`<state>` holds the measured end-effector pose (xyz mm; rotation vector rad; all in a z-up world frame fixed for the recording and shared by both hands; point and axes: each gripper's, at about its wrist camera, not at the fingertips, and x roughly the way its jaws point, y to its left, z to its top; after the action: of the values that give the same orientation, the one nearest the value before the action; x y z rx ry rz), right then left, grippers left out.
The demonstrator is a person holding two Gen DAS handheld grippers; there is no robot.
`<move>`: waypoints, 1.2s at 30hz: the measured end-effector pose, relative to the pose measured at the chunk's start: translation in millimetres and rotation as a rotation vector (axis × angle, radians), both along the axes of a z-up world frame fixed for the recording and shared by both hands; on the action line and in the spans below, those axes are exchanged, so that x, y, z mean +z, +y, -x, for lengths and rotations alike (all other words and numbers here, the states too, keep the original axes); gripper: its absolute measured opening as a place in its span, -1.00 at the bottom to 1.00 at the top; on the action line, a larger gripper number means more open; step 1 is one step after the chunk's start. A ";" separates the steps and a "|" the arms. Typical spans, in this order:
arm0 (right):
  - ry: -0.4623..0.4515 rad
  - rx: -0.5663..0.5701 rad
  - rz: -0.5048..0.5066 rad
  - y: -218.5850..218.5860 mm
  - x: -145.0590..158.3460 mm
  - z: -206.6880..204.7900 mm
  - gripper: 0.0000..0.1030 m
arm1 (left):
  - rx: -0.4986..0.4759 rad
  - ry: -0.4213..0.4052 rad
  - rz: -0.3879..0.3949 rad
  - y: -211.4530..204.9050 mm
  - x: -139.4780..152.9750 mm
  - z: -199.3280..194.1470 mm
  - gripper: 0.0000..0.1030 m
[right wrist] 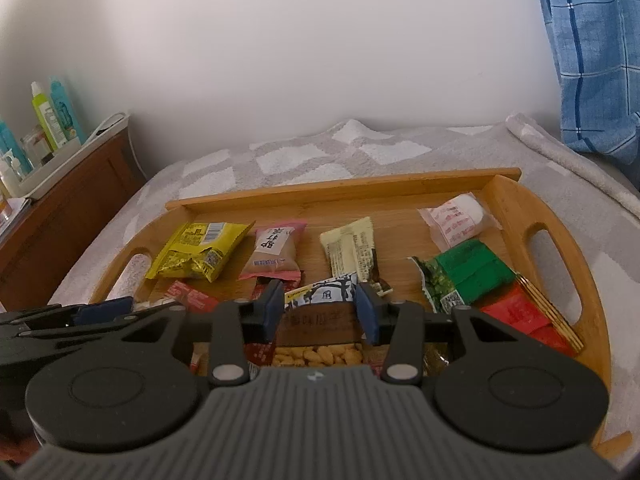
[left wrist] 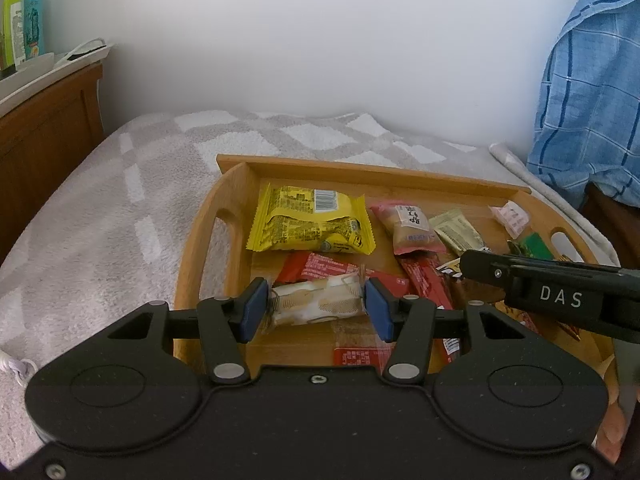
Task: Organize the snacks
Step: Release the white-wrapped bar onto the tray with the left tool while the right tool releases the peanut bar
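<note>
Snacks lie in tray (right wrist: 508,196) on bed. Left tongs (left wrist: 316,306) grip white pack (left wrist: 316,304), near-left; right tongs (right wrist: 320,314) straddle nut pack (right wrist: 318,322), grip unclear. Mid-sort; next: lift & place w/ similar packs.

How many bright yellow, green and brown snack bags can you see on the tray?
Bright yellow bag: 1
Green bag: 1
Brown bag: 1, held in the right gripper
Total: 3
</note>
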<state>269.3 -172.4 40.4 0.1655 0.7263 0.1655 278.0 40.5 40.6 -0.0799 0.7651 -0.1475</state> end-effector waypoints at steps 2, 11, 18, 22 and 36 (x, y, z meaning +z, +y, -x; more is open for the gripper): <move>-0.005 -0.001 0.002 0.4 0.9 0.2 -0.05 | 0.003 0.000 0.002 0.0 -0.1 -0.2 0.01; -0.050 0.007 0.016 1.0 15.7 10.5 0.10 | 0.025 -0.016 0.009 1.0 7.4 6.1 0.22; -0.105 0.009 0.056 -0.2 32.8 26.4 0.35 | 0.010 -0.059 -0.009 -0.7 25.6 23.4 0.53; -0.131 0.007 0.073 -3.2 41.9 37.1 0.46 | 0.007 -0.067 -0.004 -1.5 34.6 32.3 0.61; -0.202 -0.019 0.114 -18.8 61.8 75.9 0.90 | -0.007 -0.114 -0.032 -8.5 59.8 69.8 0.90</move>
<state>193.4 -191.2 102.2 0.0462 0.5315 0.1206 208.2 32.0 100.3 -0.0376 0.6541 -0.1455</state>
